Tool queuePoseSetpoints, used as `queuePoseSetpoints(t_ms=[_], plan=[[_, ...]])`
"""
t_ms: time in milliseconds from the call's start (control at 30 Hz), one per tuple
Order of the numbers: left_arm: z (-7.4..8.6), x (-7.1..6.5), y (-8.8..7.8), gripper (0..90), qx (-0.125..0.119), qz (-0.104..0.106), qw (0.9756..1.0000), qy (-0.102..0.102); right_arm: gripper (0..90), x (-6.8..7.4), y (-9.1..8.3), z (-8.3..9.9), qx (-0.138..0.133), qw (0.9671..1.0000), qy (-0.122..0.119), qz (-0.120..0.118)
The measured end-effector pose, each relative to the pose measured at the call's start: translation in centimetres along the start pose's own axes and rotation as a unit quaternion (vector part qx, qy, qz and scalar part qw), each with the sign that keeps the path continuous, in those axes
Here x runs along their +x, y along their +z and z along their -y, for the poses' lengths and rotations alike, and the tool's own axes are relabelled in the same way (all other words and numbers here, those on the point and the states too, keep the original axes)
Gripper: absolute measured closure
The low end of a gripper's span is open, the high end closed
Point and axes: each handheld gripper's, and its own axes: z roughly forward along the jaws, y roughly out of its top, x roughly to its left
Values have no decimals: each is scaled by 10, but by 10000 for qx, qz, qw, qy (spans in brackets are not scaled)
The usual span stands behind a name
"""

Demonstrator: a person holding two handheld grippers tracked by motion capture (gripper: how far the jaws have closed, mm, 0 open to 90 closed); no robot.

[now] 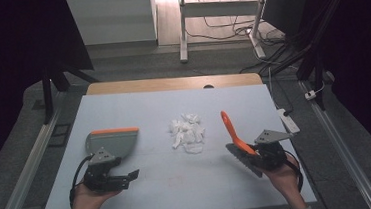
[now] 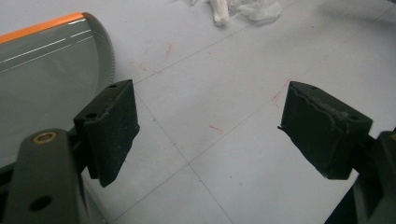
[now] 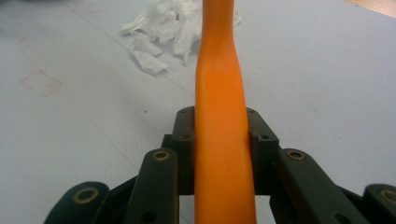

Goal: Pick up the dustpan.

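A heap of crumpled white paper scraps [image 1: 187, 132] was seen lying near the middle of the pale grey table [image 1: 138, 108], between the two tools. The right tool [image 1: 257, 154] was clamped on the orange plastic handle of a grey-bristled hand brush [image 1: 233, 133]; in the right gripper view the handle [image 3: 222, 140] was pinched between both jaws, and its long axis was directed up and away towards the paper scraps [image 3: 173, 25], which lay just beyond and slightly to the left of its far end. The left tool [image 1: 129, 176] was held with its jaws well apart and nothing between them, just beside a grey plastic dustpan with an orange front edge [image 1: 112, 142] that rested flat on the table. In the left gripper view the dustpan [image 2: 46, 79] was found at the left jaw's side, while the scraps [image 2: 243, 8] lay farther off, ahead and to the right. The scraps were judged roughly as near to the brush as to the dustpan, so a sweep would probably be made from the right side towards the pan, once the pan had been gripped.
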Motion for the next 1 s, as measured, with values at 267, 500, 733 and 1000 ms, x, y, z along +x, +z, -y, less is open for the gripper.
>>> queuePoseSetpoints(t_ms=[267, 500, 733, 1000], plan=[[-2, 6, -9, 196, 70, -277, 9992, -275, 703, 0, 0, 1, -2, 10000, 11, -4], [-2, 13, -14, 190, 195, -469, 9976, -463, 703, 1, -1, 0, -14, 10000, 19, 6], [3, 29, -13, 183, 428, -916, 9898, -1005, 703, 0, 1, 2, 39, 10000, 44, 9], [8, 39, -10, 181, 521, -972, 9864, -1219, 702, 1, 2, 2, 71, 10000, 18, -18]])
